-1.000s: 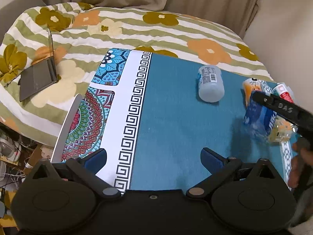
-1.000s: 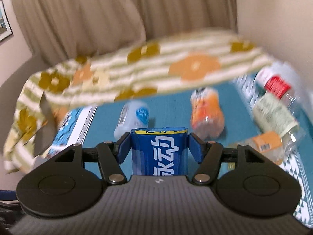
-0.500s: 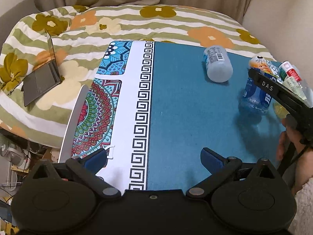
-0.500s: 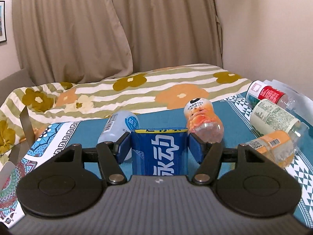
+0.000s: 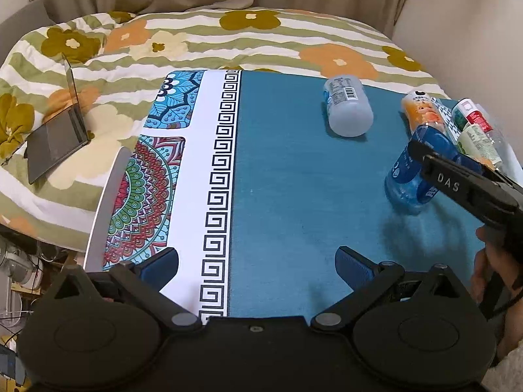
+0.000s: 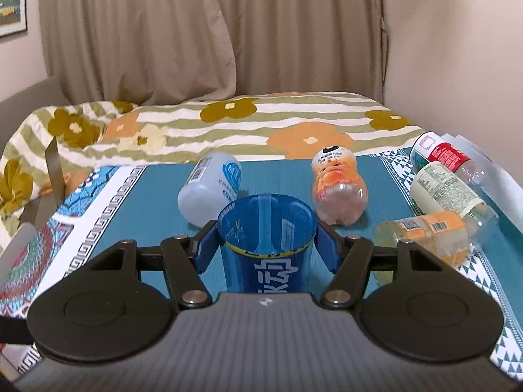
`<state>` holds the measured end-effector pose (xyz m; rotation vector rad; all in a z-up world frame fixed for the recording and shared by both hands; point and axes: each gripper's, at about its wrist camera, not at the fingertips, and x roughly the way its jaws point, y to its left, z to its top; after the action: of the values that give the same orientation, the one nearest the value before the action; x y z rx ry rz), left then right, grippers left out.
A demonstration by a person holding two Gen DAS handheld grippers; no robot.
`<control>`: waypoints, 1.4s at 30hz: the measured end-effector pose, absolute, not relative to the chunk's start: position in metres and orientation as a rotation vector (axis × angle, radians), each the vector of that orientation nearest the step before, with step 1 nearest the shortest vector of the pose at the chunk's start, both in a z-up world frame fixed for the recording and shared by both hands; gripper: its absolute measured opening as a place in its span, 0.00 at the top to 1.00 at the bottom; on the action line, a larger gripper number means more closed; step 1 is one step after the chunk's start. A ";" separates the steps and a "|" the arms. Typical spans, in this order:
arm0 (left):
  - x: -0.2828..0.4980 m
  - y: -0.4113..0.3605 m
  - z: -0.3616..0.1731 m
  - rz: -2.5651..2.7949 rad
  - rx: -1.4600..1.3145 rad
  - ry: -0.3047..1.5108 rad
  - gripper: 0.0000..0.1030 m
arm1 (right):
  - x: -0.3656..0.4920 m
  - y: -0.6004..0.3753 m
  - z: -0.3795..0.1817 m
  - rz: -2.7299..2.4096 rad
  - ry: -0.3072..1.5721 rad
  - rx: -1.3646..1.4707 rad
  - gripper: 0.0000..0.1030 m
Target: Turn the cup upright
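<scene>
Left wrist view: the left gripper [image 5: 256, 266] hangs over the near edge of the mat [image 5: 294, 196], its jaws spread wide with nothing between them. Toward the mat's right edge the right gripper [image 5: 421, 160] clamps the blue cup [image 5: 408, 176], which stands nearly upright with its base on or just above the cloth — contact cannot be told. A white bottle [image 5: 348, 107] lies on its side nearer the far edge, and an orange bottle [image 5: 421, 111] lies beside the cup, toward the far right corner.

Right wrist view: the right gripper [image 6: 266, 248] has its jaws closed on the cup's [image 6: 268, 245] sides just under the rim, mouth up and open toward the camera. The white bottle [image 6: 210, 189] and orange bottle [image 6: 338, 189] lie just beyond it; more bottles [image 6: 441, 189] crowd the right edge.

The risks are likely these: if the cup is let go while tilted, the light plastic could tip back over — the soft mat gives poor footing. A pad dragging on the rim as the jaws open could pull it down, and a wide sweep backing out could knock the nearby bottles into it.
</scene>
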<state>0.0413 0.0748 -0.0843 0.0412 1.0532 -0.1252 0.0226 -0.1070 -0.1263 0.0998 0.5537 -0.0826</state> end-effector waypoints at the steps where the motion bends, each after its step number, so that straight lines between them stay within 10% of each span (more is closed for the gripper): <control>1: 0.041 0.075 -0.085 -0.127 0.039 1.055 0.00 | 0.022 -0.107 -0.126 -0.082 0.556 0.099 0.24; 16: 0.039 0.067 -0.086 -0.125 0.029 1.050 0.00 | 0.019 -0.114 -0.124 -0.060 0.582 0.140 0.22; 20: 0.035 0.065 -0.082 -0.114 0.026 1.040 0.00 | 0.019 -0.115 -0.122 -0.062 0.587 0.132 0.00; 42: -0.001 0.018 0.004 -0.103 0.060 0.787 0.00 | -0.037 -0.177 -0.021 -0.036 0.817 0.074 0.00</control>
<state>-0.0009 0.0177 0.0039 0.0603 0.7867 -0.1033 -0.0373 -0.1773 -0.0210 0.0736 0.8173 -0.0358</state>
